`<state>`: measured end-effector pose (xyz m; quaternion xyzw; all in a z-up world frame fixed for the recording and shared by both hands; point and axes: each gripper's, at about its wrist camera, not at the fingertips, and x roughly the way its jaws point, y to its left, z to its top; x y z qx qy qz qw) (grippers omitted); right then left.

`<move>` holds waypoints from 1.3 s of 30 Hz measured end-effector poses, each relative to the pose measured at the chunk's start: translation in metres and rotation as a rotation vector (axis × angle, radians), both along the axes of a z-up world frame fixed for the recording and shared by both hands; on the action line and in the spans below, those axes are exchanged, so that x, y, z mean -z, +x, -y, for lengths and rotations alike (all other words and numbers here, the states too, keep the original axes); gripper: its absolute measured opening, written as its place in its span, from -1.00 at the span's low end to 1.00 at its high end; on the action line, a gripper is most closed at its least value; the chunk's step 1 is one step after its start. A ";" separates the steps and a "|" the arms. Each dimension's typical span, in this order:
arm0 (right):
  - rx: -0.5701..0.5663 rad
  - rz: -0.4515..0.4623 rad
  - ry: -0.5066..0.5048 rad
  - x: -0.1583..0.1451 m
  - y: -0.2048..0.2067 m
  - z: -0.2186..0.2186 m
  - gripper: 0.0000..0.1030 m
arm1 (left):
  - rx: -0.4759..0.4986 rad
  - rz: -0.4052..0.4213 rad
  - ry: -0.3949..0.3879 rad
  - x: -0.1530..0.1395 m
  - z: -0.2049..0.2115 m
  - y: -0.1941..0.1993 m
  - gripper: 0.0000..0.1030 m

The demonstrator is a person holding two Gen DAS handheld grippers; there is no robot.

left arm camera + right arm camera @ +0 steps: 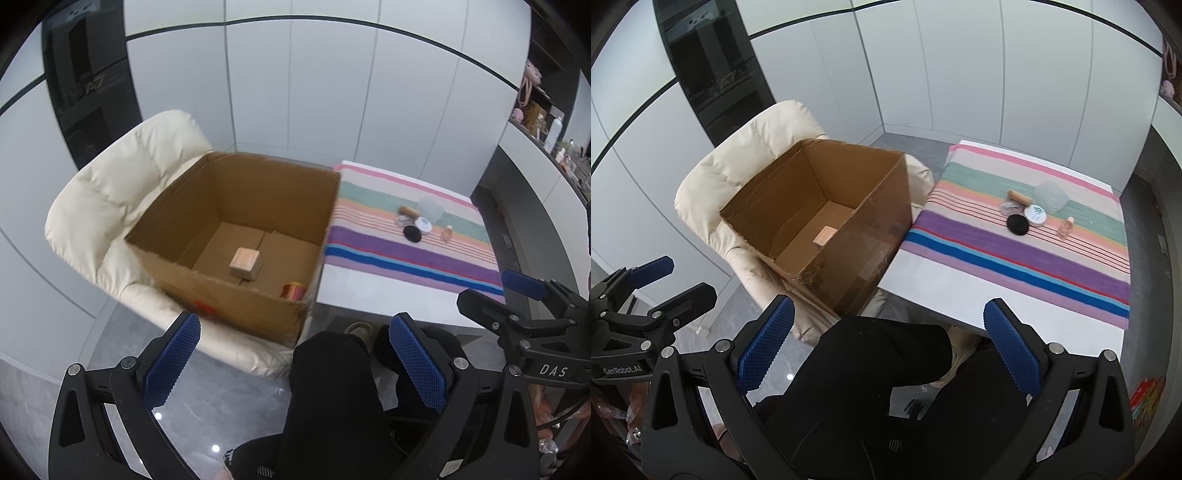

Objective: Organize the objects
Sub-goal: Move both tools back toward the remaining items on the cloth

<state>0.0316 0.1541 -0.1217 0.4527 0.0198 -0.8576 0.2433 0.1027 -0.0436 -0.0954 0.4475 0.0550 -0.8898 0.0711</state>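
An open cardboard box (173, 218) (886, 229) sits on a cream chair (122, 184) (713, 173). Inside it lie a small wooden block (244, 263) (825, 235) and an orange spool (293, 290). On the striped cloth (413, 254) (1027, 258) lies a cluster: black round lid (412, 233) (1017, 224), white round tin (423, 224) (1035, 214), clear plastic case (430, 208) (1051, 196), small bottle (447, 233) (1066, 226), wooden cylinder (408, 211) (1017, 195). My left gripper (295, 365) and right gripper (890, 347) are open and empty, held low above my lap, short of the box and table.
The white table (942, 291) stands right of the chair, its near part bare of cloth. My dark-clothed legs (871, 376) fill the space below the grippers. White cabinet panels stand behind. A shelf with items (546, 122) is at the far right.
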 end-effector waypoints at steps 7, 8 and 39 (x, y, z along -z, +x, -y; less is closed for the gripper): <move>0.086 -0.014 -0.006 -0.003 -0.005 -0.042 1.00 | 0.083 -0.007 -0.006 -0.003 -0.043 -0.021 1.00; 0.100 -0.013 -0.008 -0.003 -0.006 -0.049 1.00 | 0.096 -0.006 -0.006 -0.003 -0.049 -0.025 1.00; 0.448 -0.046 0.025 0.026 -0.063 -0.226 1.00 | 0.282 -0.039 -0.008 0.016 -0.210 -0.154 1.00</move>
